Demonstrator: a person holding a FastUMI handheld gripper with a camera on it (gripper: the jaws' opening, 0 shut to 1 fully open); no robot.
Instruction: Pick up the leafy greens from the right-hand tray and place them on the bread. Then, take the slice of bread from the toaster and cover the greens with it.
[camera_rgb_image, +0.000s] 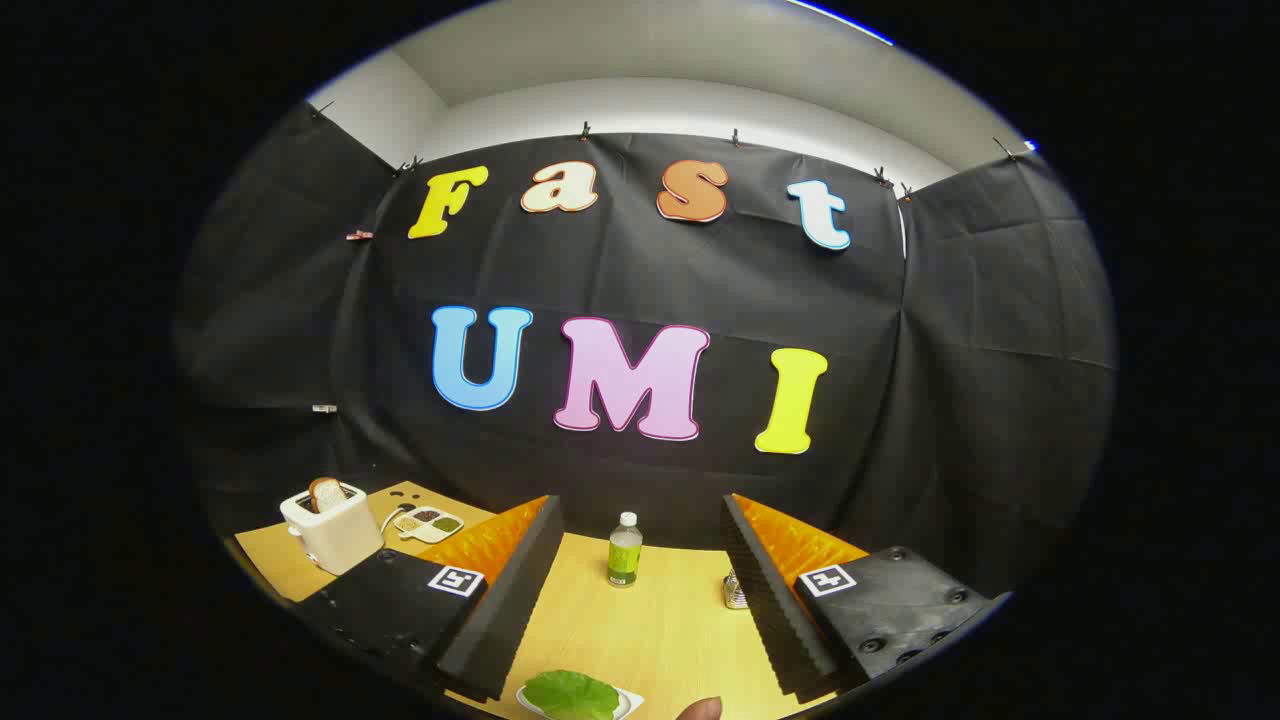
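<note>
Gripper (640, 600) jaws spread wide, empty, above table (660, 630); leafy greens (572, 693) on tray between them; toaster (330, 530) with bread slice (326, 493) far left of greens

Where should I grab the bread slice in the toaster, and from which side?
Grip the crusty upper part of the bread slice that stands upright out of the white toaster, coming straight down from above with one finger on each flat face. Only that part is exposed; the rest sits in the slot. The hand-held gripper is open, well short of it.
</note>
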